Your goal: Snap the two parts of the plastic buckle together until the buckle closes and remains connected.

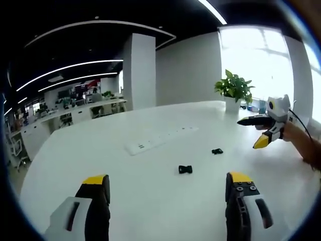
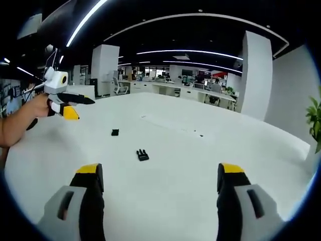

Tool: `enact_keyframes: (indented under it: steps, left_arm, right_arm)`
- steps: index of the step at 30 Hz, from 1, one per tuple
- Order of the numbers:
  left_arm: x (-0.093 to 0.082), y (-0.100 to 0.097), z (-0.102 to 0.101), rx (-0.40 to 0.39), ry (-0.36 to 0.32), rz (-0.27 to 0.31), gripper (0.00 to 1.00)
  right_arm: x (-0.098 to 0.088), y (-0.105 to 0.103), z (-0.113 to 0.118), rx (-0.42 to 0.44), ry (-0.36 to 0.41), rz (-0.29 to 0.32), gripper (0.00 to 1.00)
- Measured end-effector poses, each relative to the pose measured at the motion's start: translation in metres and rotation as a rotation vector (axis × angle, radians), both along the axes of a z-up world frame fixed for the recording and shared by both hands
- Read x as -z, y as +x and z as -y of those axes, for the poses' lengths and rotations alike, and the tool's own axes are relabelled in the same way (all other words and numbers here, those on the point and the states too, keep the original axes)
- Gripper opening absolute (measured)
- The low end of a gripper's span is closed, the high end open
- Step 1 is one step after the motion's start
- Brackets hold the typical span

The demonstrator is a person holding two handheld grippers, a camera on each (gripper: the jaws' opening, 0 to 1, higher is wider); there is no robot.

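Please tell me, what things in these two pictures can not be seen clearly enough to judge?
- Buckle part and second buckle part in the left gripper view: too small to tell the pronged half from the socket half.
- Right gripper in the left gripper view: the holding hand is cut by the picture edge.
- Strip on the table: its details are too small.
- Desks behind: blurred by distance.

My left gripper view looks from above my side of the white table (image 1: 150, 201), across it toward a potted plant (image 1: 233, 88) and a bright window. My right gripper view looks across the same table the other way, toward rows of office desks. Both see the two black buckle parts (image 1: 185, 169) (image 2: 142, 155) near the middle, and each sees my other gripper (image 1: 261, 131) (image 2: 70, 107).
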State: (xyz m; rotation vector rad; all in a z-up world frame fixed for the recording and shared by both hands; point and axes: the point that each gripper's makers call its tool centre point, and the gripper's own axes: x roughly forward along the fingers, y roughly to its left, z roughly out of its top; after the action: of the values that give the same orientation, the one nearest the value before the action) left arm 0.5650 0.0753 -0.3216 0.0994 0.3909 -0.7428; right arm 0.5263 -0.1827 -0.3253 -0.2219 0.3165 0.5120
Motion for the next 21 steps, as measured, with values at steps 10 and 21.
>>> enact_keyframes:
  steps: [10, 21]
  left_arm:
    - [0.008, 0.006, 0.007, 0.010, -0.001, -0.012, 0.97]
    - [0.009, 0.015, 0.007, 0.011, 0.003, -0.024, 0.97]
  right_arm:
    - [0.003, 0.006, 0.000, -0.002, -0.011, -0.003, 0.95]
    - [0.004, 0.016, -0.002, -0.005, -0.018, -0.014, 0.95]
